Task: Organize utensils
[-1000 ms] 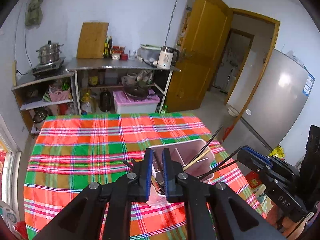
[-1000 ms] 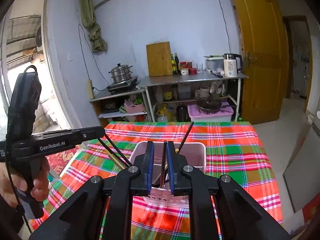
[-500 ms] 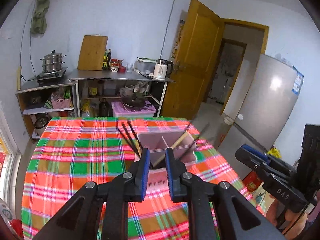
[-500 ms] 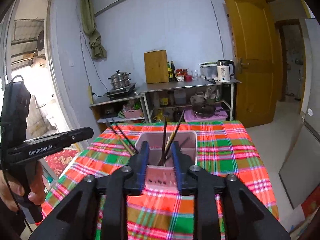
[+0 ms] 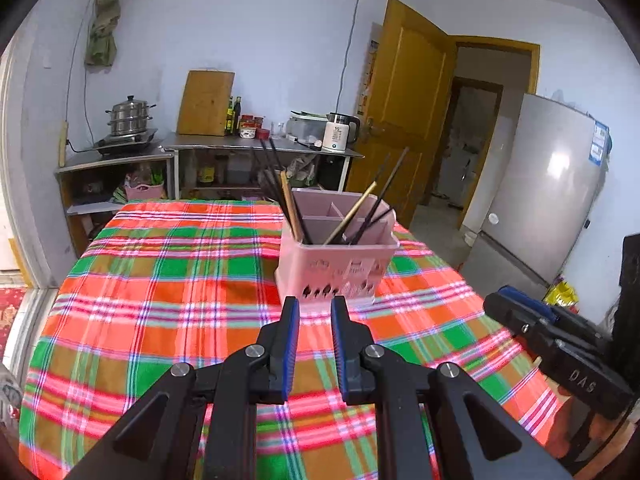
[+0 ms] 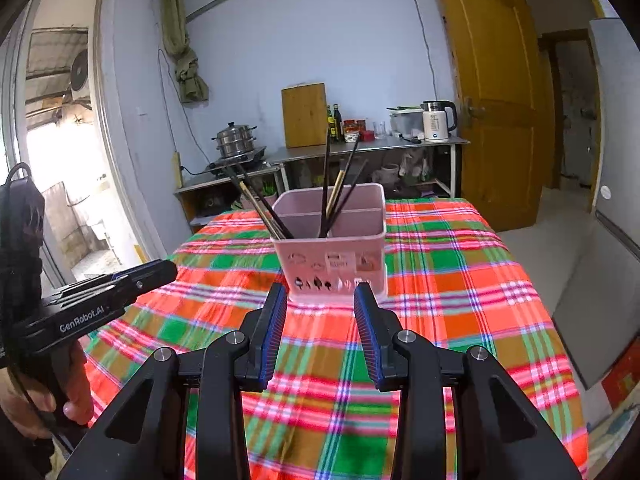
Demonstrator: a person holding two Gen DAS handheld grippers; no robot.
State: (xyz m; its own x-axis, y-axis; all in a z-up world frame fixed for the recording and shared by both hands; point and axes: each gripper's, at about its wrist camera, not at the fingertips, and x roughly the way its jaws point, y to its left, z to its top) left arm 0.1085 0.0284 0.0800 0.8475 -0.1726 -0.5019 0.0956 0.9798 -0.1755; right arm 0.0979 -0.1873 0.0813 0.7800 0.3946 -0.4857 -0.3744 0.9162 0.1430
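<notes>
I had both tongs drawn back from the pink holder (image 5: 338,260), which stood on the plaid-covered counter (image 5: 160,300) toward its far side, at about twelve o'clock from either camera. My left tongs (image 5: 313,312) hung low over the cloth with a narrow gap between the blue pads and nothing in it. My right tongs (image 6: 321,300) were opening, wider than the left, also with nothing between them; in the left view they sat at about three o'clock, well apart from the holder.

The chopsticks (image 6: 332,196) stood in two bunches in the near compartments: dark ones with a pale one leaning toward ten o'clock in the left-hand section (image 6: 260,200), and several more fanned toward one o'clock in the right-hand section. The rear compartments looked bare, though I could not see their floors.

I judged each stick as light, stiff and thin, the dark lacquered ones likely slick, so a pinch would need the pads square across the shaft or it would roll out. I would have taken hold on the upper part, above the rim, where the sticks spread apart enough to single one out. The holder itself looked like thin plastic, light enough to slide or tip on the cloth if a stick caught its wall.
</notes>
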